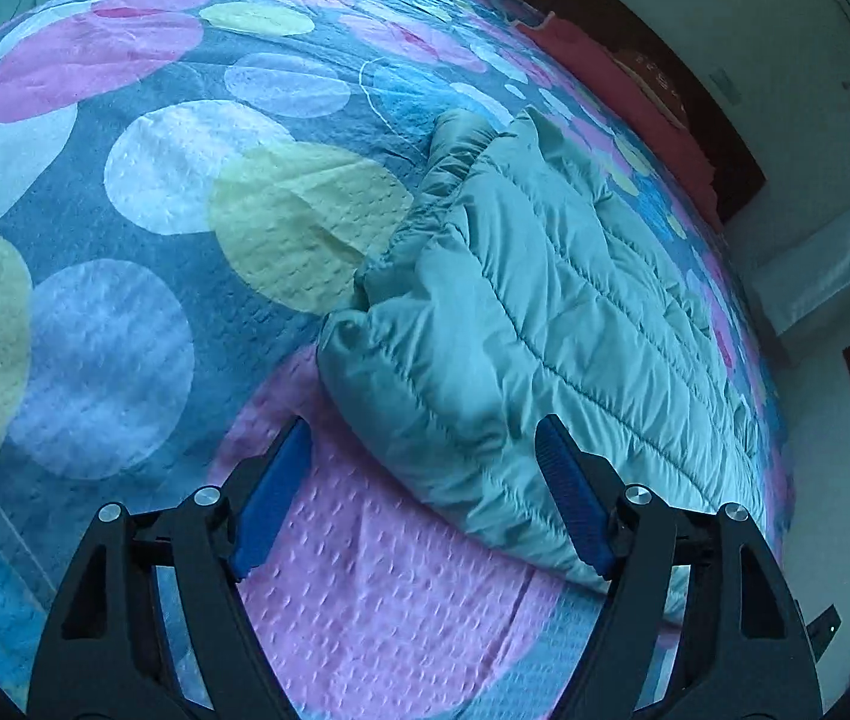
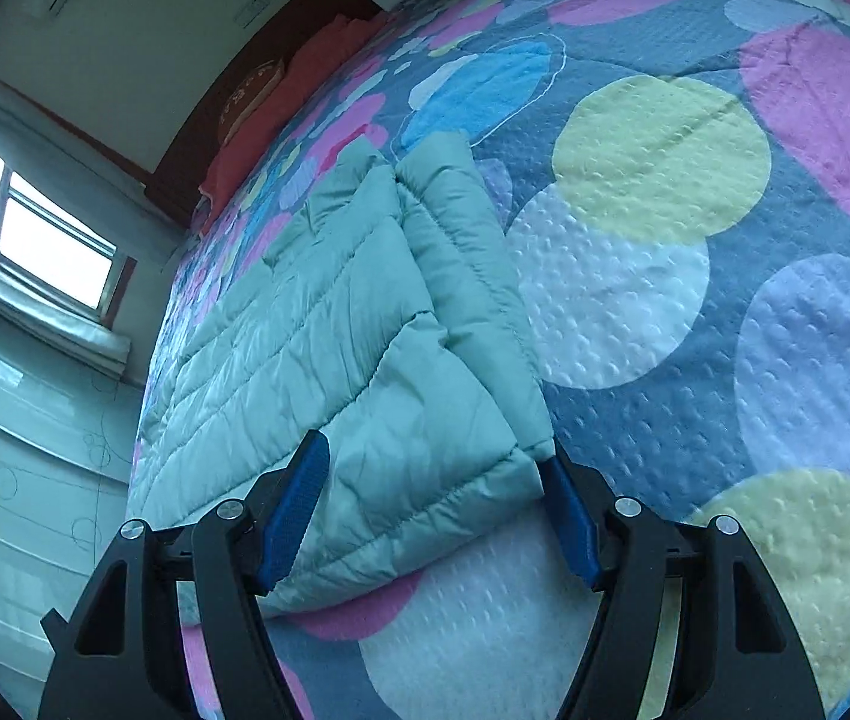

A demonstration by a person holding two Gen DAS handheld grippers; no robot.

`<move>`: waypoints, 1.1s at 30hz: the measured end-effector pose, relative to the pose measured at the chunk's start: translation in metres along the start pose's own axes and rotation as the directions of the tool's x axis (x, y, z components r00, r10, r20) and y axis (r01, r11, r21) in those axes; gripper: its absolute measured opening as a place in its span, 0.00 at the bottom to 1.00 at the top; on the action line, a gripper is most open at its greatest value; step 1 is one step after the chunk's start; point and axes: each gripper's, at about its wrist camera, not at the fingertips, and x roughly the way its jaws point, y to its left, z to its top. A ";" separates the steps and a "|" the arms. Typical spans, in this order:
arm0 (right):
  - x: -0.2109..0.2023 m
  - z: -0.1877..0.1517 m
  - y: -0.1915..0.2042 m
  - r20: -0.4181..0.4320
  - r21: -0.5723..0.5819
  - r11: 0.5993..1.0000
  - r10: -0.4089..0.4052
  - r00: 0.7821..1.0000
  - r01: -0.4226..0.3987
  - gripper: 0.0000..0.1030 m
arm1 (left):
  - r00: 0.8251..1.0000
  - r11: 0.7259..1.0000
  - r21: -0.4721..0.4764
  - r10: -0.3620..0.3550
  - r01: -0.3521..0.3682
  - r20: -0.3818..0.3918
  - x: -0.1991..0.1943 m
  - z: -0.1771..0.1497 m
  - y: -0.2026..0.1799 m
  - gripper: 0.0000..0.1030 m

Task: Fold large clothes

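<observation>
Jacket lies folded on bed; both tongs released; puffy filling could spring layers apart.

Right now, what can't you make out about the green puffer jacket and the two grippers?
- Puffer jacket front: hidden in both views, folded under its own quilted panels.
- Its near corner: right wrist view, behind the right gripper fingers; contact unclear.
- Left gripper: one finger overlaps the hem; contact unclear.
</observation>
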 end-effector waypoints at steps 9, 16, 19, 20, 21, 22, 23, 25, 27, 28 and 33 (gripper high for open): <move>-0.001 -0.002 0.000 0.024 0.026 0.999 0.047 0.999 -0.048 0.17 | 0.995 0.996 -0.030 -0.079 0.081 0.058 -0.005 0.001 -0.001 0.08; -0.029 -0.022 -0.003 0.009 0.008 0.998 0.061 0.998 -0.061 0.15 | 0.996 0.998 0.015 -0.067 0.066 0.061 -0.038 -0.012 0.005 0.07; -0.042 -0.034 -0.009 -0.002 -0.006 0.999 0.049 0.999 -0.049 0.15 | 0.997 0.998 0.026 -0.051 0.049 0.053 -0.049 -0.025 0.011 0.07; -0.046 -0.039 -0.012 -0.004 -0.009 0.999 0.047 0.999 -0.047 0.15 | 0.998 0.999 0.029 -0.045 0.044 0.050 -0.053 -0.030 0.014 0.07; -0.050 -0.044 -0.014 -0.006 -0.013 0.999 0.044 0.999 -0.044 0.15 | 0.998 0.999 0.032 -0.041 0.039 0.050 -0.057 -0.034 0.017 0.07; -0.054 -0.048 -0.015 -0.009 -0.017 0.999 0.041 0.999 -0.042 0.15 | 0.998 0.999 0.035 -0.036 0.034 0.049 -0.061 -0.039 0.020 0.07; -0.059 -0.051 -0.017 -0.011 -0.019 0.999 0.040 0.999 -0.040 0.15 | 0.998 0.999 0.039 -0.032 0.030 0.046 -0.065 -0.042 0.023 0.07; -0.066 -0.058 -0.021 -0.015 -0.019 0.999 0.040 0.999 -0.040 0.15 | 0.999 0.999 0.038 -0.029 0.027 0.042 -0.073 -0.049 0.029 0.07; -0.074 -0.064 -0.023 -0.022 -0.026 0.999 0.039 0.999 -0.040 0.15 | 0.999 0.999 0.040 -0.026 0.024 0.040 -0.081 -0.055 0.034 0.07; -0.077 -0.067 -0.024 -0.024 -0.028 0.999 0.039 0.999 -0.040 0.15 | 0.999 0.999 0.041 -0.024 0.023 0.038 -0.084 -0.057 0.036 0.07; -0.091 -0.081 -0.029 -0.037 -0.039 0.999 0.037 0.999 -0.039 0.15 | 0.999 0.999 0.043 -0.017 0.016 0.034 -0.106 -0.076 0.053 0.07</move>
